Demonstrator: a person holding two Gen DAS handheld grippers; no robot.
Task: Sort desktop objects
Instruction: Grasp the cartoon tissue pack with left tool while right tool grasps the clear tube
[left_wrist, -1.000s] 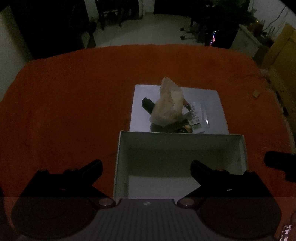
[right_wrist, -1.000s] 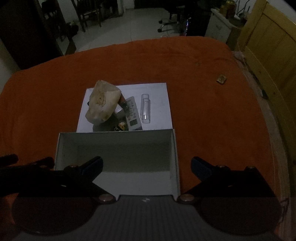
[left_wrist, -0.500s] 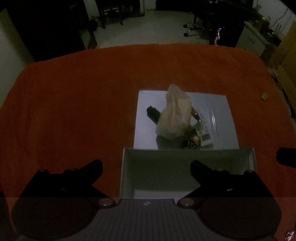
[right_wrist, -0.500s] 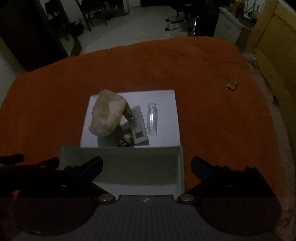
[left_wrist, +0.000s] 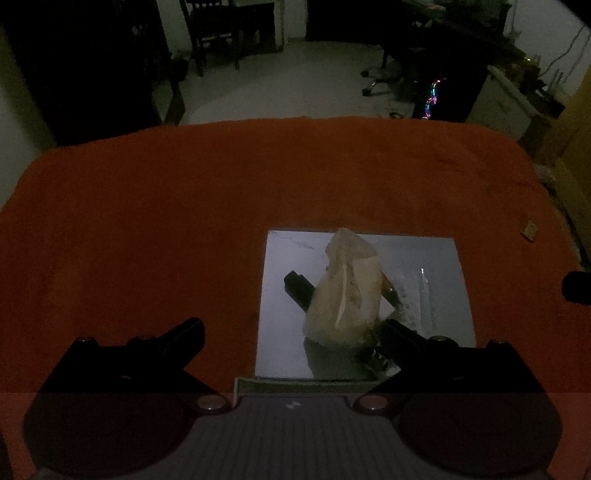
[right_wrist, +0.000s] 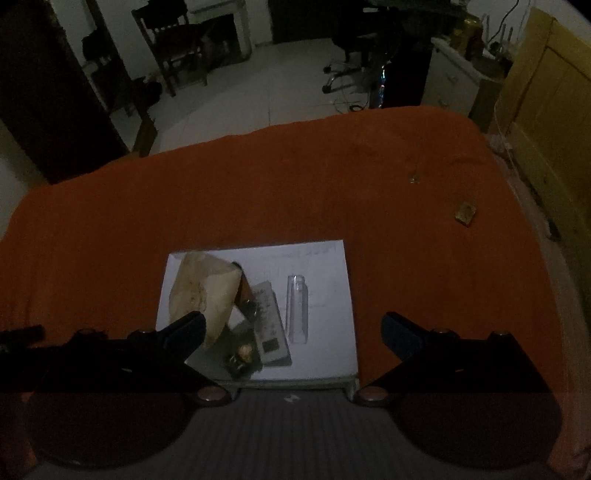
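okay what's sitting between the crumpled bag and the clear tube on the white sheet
In the right wrist view, a grey remote control lies between the crumpled bag and the clear tube.

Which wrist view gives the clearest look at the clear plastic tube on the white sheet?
The right wrist view: the clear tube lies unobstructed there, beside the remote. In the left wrist view it is only a faint glint.

Beyond the orange-covered surface, a wooden chair and an office chair stand on the pale floor.
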